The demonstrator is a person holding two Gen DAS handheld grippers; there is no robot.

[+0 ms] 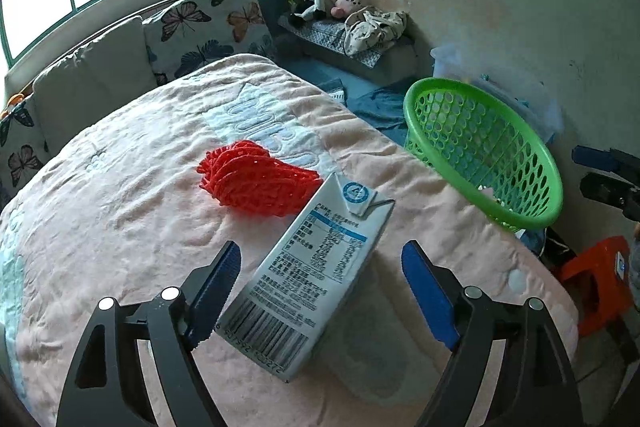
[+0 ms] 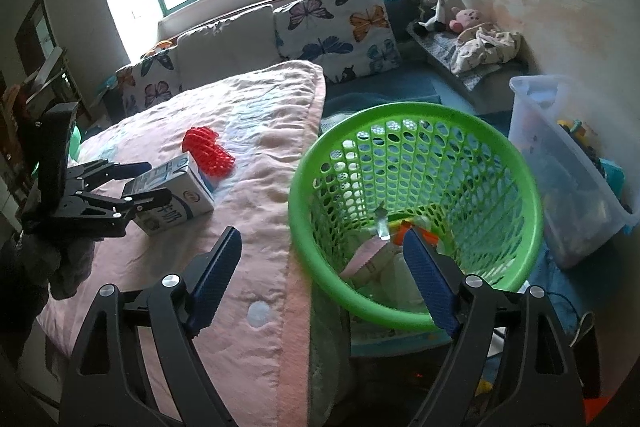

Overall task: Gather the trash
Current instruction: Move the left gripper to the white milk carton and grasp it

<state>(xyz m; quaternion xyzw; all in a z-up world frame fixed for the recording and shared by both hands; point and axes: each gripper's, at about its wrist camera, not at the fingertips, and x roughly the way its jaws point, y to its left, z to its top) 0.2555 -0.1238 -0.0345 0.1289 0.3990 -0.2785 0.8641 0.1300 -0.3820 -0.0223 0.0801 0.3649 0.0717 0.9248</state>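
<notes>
- Trash low in the green basket (image 2: 416,211): my right blue pad (image 2: 430,279) covers part; pieces too jumbled to name.
- Milk carton (image 2: 176,195), left of right-wrist frame: near end hidden behind my left gripper (image 2: 132,183).
- Orange stool (image 1: 596,279): cut at left-wrist frame's right edge.

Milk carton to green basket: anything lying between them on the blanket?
Nothing. Right wrist view shows only bare pink blanket between the milk carton and the green basket; the red foam net lies behind the carton.
</notes>
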